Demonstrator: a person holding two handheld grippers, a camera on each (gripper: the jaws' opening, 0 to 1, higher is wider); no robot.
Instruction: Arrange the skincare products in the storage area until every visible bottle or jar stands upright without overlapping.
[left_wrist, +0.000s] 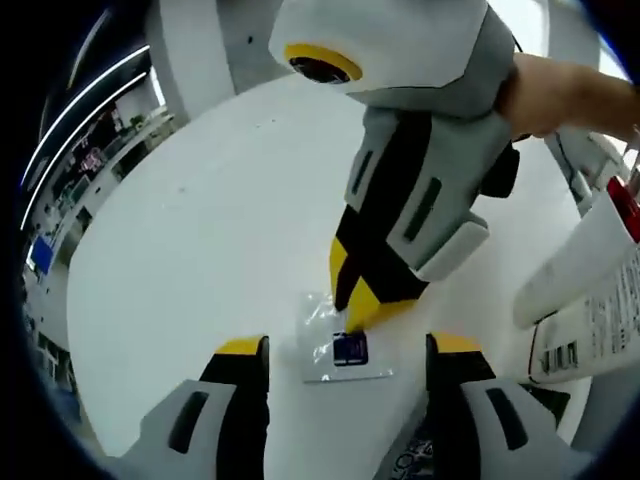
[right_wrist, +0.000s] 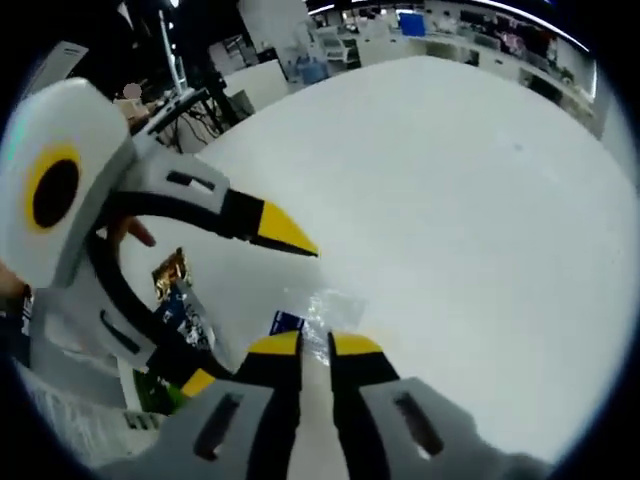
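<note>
We have the right gripper (left_wrist: 372, 318) nearly closed on the edge of a small clear sachet (left_wrist: 345, 348) lying flat on the white table (left_wrist: 200, 230), between the left gripper's (left_wrist: 348, 352) wide-open jaws. We judge a firm pinch must precede lifting. The left gripper view shows a white tube (left_wrist: 590, 290) lying at the right; the right gripper view shows a foil packet (right_wrist: 172, 285) beneath the left gripper.

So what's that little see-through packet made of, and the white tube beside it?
The packet looks like thin clear plastic film: it is crinkled and glints, with a blue label showing through. The tube seems to be smooth, matte white plastic with printed text and a barcode, though that is a guess from its look.
</note>
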